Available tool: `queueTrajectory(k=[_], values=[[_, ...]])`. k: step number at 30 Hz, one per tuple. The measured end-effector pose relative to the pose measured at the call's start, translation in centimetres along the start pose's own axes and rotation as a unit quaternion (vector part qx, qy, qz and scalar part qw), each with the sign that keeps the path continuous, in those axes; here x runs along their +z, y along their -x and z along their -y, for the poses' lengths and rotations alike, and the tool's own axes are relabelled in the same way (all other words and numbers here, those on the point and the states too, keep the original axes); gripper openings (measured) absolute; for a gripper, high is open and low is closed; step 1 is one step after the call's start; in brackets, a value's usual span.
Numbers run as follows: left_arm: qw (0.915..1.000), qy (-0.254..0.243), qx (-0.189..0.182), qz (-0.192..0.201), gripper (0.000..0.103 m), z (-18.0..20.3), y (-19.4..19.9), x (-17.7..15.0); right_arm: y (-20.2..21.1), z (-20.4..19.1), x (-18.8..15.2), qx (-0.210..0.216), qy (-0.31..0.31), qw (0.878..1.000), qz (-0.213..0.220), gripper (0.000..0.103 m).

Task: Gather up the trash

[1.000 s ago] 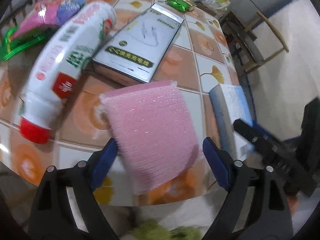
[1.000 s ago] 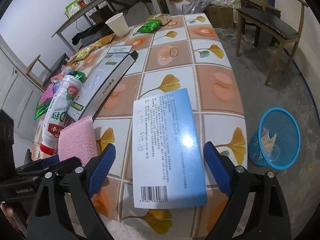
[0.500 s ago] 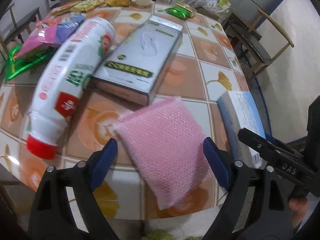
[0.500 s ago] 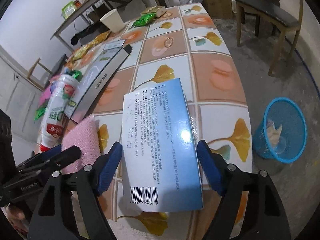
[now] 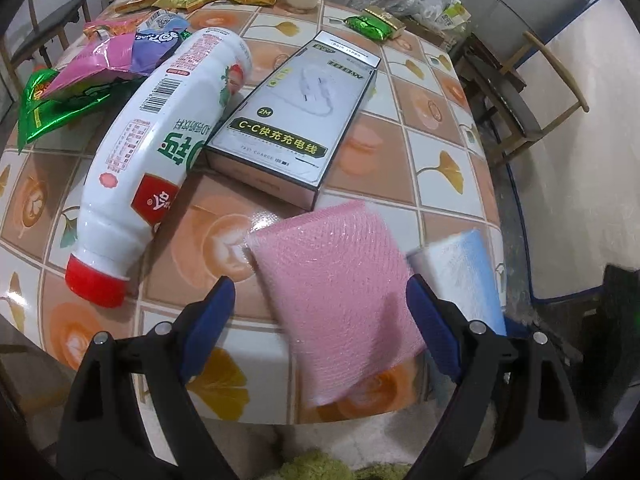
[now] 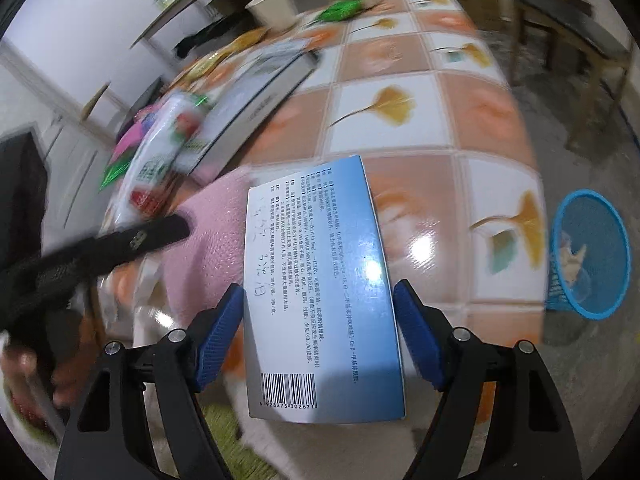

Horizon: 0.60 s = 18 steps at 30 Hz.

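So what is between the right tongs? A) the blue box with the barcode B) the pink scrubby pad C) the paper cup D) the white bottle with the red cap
A: in the right wrist view the blue box sits between the two blue fingers of the right tongs, while the pink pad lies off to its left.
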<state>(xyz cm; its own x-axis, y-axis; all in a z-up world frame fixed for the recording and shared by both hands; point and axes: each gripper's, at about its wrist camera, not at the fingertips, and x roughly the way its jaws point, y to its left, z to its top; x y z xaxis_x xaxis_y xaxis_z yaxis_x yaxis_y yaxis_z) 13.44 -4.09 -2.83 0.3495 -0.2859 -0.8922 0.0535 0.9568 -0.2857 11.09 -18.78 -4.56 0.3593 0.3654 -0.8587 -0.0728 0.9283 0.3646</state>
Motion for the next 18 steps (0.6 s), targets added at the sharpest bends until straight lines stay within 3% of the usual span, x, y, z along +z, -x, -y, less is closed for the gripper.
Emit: queueTrajectory(k=[4, 8, 14, 18], values=[[0.9999, 0.009, 0.006, 0.004, 0.083, -0.5, 0.0, 0.1, 0.8, -0.2, -0.8, 0.014, 0.008, 1.0, -0.002, 0.074], [1.0, -0.001, 0.004, 0.005, 0.083, -0.3, 0.1, -0.1, 2.7, 2.3, -0.6, -0.018, -0.03, 0.999, 0.032, 0.074], [0.9971, -0.07, 0.029, -0.002, 0.083, 1.6, -0.9, -1.1, 3.6, 4.7, 0.6, -0.052, -0.054, 0.995, 0.063, 0.074], [0.9938, -0.099, 0.051, -0.003, 0.083, 2.0, -1.7, -1.5, 2.3, 4.5, 1.3, -0.054, -0.046, 0.996, 0.045, 0.075]])
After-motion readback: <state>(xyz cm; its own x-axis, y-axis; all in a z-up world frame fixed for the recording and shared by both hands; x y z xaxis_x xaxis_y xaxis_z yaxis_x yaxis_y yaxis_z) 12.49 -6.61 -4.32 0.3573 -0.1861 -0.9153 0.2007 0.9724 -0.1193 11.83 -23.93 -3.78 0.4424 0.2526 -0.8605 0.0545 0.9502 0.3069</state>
